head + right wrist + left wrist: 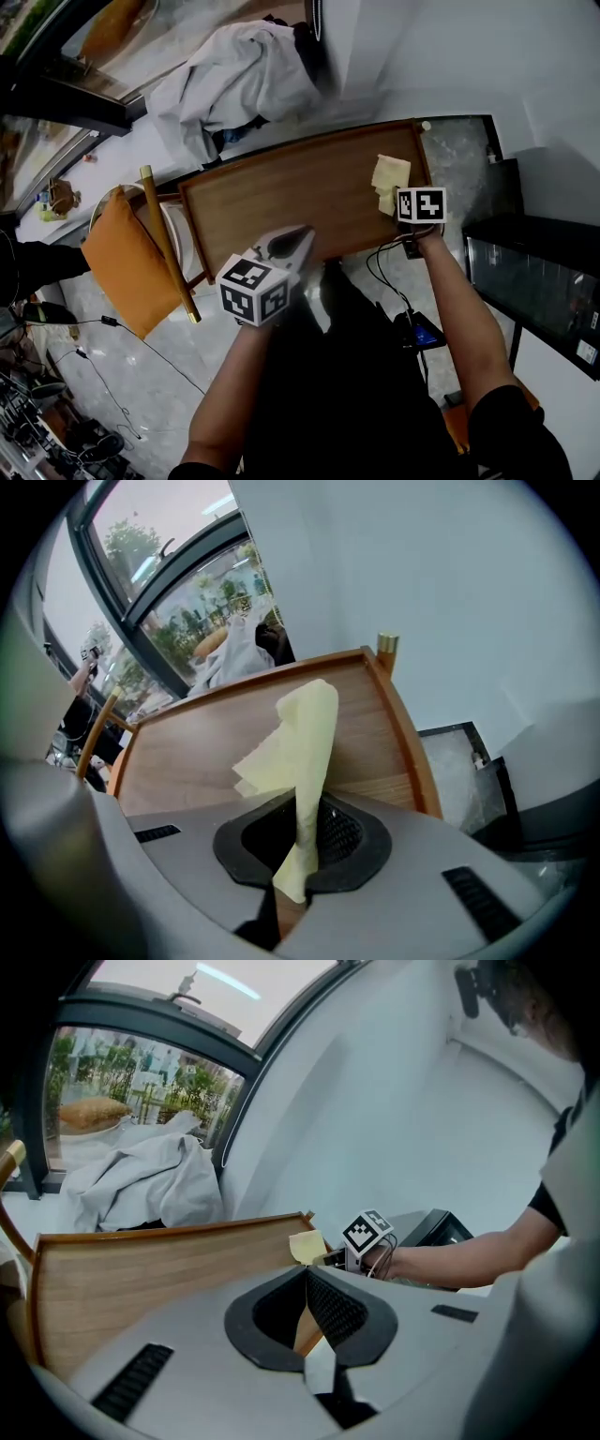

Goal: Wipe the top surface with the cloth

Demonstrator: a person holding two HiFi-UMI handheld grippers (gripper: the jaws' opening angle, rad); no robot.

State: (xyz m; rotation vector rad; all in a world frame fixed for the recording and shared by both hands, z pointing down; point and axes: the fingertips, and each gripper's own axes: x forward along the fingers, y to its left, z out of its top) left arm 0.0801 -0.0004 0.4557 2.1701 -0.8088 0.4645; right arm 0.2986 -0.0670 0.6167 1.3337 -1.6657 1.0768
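A pale yellow cloth (389, 180) rests on the right end of the wooden tabletop (281, 202). My right gripper (405, 208) is shut on the cloth (298, 752), which rises folded between its jaws over the tabletop (202, 747). My left gripper (292, 246) is shut with nothing in it, hovering at the table's near edge. In the left gripper view its jaws (307, 1302) meet, and beyond them lie the tabletop (150, 1265), the cloth (306, 1246) and the right gripper's marker cube (367, 1234).
A heap of white fabric (234, 80) lies beyond the table's far edge. A wooden chair with an orange cushion (127, 262) stands at the table's left end. A dark cabinet (530, 272) stands at the right. Cables (112, 375) trail over the marble floor.
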